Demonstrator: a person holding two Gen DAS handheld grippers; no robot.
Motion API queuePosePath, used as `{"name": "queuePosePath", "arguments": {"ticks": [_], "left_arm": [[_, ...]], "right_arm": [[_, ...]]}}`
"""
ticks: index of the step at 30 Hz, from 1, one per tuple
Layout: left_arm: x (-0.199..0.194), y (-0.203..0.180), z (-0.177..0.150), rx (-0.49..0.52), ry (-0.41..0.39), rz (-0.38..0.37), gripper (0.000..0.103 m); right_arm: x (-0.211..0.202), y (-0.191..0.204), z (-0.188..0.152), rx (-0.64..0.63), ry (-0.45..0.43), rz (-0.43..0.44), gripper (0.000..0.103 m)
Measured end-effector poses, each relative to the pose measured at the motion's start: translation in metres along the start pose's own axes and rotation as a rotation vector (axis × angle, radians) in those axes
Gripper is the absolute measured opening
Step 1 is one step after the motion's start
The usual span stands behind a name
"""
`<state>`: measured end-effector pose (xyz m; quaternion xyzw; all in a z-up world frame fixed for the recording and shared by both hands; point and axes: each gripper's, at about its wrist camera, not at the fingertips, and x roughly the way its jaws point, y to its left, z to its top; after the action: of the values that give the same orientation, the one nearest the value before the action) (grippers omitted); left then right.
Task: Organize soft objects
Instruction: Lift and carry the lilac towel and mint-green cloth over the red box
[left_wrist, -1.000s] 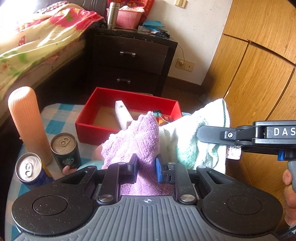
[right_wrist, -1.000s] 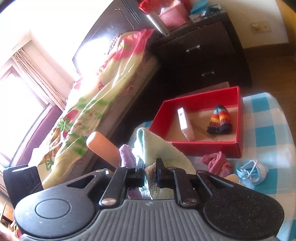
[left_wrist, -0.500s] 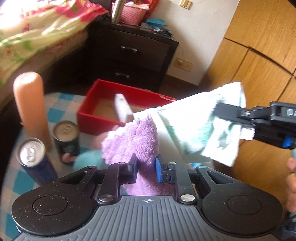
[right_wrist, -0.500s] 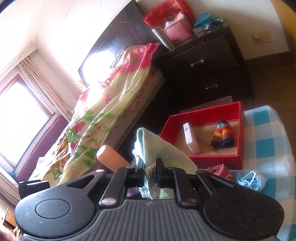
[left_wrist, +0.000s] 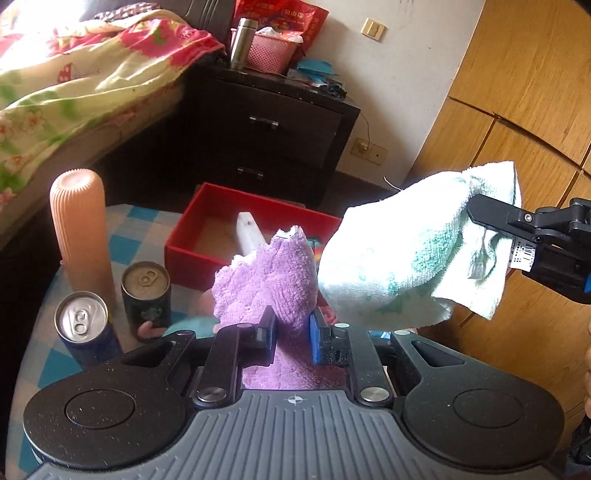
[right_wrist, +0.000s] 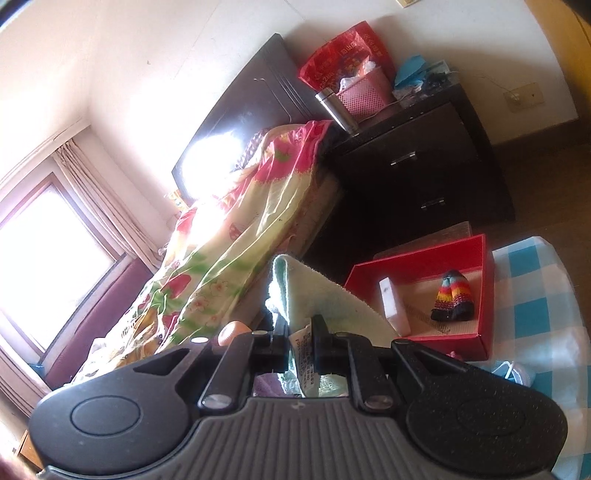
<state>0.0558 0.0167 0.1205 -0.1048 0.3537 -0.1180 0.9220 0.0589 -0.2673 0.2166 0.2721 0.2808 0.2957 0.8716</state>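
My left gripper (left_wrist: 291, 328) is shut on a purple towel (left_wrist: 269, 280) and holds it above the checked table. My right gripper (right_wrist: 300, 341) is shut on a pale green towel (right_wrist: 317, 295), lifted high; in the left wrist view this towel (left_wrist: 413, 251) hangs at the right from the right gripper (left_wrist: 495, 221). Beyond stands the open red box (left_wrist: 184, 254), which also shows in the right wrist view (right_wrist: 487, 295). It holds a white block (right_wrist: 393, 306) and a striped knit hat (right_wrist: 452, 295).
A tall orange ribbed cylinder (left_wrist: 79, 229) and two cans (left_wrist: 146, 291) (left_wrist: 83, 325) stand at the table's left. A blue face mask (right_wrist: 513, 371) lies by the box. A bed (left_wrist: 55, 99), a dark nightstand (left_wrist: 266, 136) and a wooden wardrobe (left_wrist: 517, 110) surround the table.
My right gripper has lifted the green towel up and to the right, away from the purple one. My left gripper has risen slightly with the purple towel.
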Motion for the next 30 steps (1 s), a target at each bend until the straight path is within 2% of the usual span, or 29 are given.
{"name": "queuePosePath", "arguments": {"ticks": [11,20,30], "left_arm": [[0.0,-0.004,0.013,0.036,-0.04,0.045,0.017],[0.015,-0.008,0.032,0.066,-0.065,0.066,0.017],[0.037,-0.014,0.065,0.103,-0.108,0.088,0.017]], "right_arm": [[0.002,0.004,-0.001,-0.042,-0.004,-0.029,0.0],[0.004,0.012,0.007,-0.122,-0.044,-0.105,0.0],[0.029,0.017,0.02,-0.228,-0.062,-0.205,0.0]]}}
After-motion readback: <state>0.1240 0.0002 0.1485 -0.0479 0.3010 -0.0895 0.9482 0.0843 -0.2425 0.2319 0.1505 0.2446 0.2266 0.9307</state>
